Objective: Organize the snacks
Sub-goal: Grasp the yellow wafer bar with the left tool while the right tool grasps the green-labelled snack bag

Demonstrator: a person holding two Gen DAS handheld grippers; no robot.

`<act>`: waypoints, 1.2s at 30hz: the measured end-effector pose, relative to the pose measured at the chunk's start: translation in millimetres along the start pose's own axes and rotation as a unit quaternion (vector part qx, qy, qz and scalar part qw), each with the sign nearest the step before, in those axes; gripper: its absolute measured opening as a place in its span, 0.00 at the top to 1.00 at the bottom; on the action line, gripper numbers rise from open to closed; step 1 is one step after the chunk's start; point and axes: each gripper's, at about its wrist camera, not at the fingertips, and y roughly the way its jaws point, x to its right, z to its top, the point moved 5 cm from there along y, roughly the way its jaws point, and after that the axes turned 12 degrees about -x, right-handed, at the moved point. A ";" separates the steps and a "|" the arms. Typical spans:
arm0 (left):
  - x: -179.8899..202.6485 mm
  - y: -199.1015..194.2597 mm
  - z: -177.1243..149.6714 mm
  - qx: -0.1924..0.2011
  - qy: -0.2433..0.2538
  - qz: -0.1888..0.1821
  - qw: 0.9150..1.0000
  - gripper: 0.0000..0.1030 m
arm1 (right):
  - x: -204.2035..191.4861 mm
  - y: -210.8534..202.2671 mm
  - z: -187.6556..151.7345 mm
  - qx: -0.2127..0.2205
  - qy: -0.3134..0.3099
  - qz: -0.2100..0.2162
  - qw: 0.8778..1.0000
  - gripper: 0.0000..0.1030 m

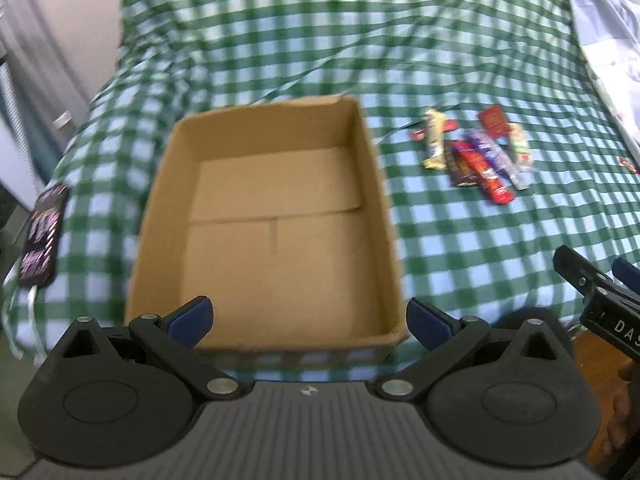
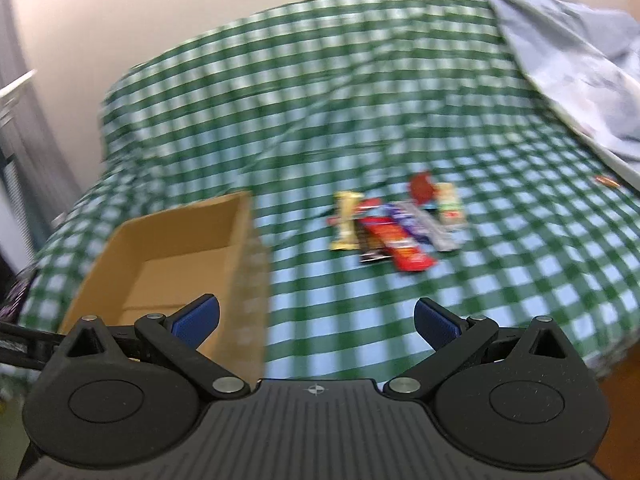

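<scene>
A green-and-white checked cloth (image 1: 460,240) covers the whole work surface, with a pale grey fabric (image 2: 568,52) bunched along its far right edge, as a snack-sorting job appears not to have started. The open cardboard box (image 1: 160,216), the largest item on the cloth, sits directly ahead of the left gripper (image 1: 308,316) and holds nothing; only its folded bottom flaps show. To the box's right, well apart from it, lies the cluster of wrapped snack bars (image 2: 396,224), some overlapping, among them a red-wrapped bar (image 2: 400,246), a pale yellow bar (image 2: 346,222) and a purple-and-silver one; none has reached the box, so the whole pile looks left to move. A dark patterned packet (image 1: 42,232) lies at the cloth's left edge and a small red item (image 2: 606,181) near the grey fabric. Both tools are spread wide and carry nothing, the right gripper (image 2: 316,322) hovering short of the snacks
</scene>
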 end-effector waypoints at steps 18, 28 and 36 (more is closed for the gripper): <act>159.3 178.2 245.4 -0.018 0.063 -0.003 0.998 0.00 | 193.7 190.0 136.7 -0.021 0.092 -0.092 0.991 0.00; 174.2 289.2 291.4 -0.091 0.038 -0.024 0.995 0.10 | 211.4 326.8 165.0 -0.075 0.060 -0.111 0.989 0.00; 164.5 309.0 286.6 -0.119 0.018 -0.058 0.991 0.88 | 204.9 332.1 152.7 -0.057 -0.013 -0.138 0.989 0.61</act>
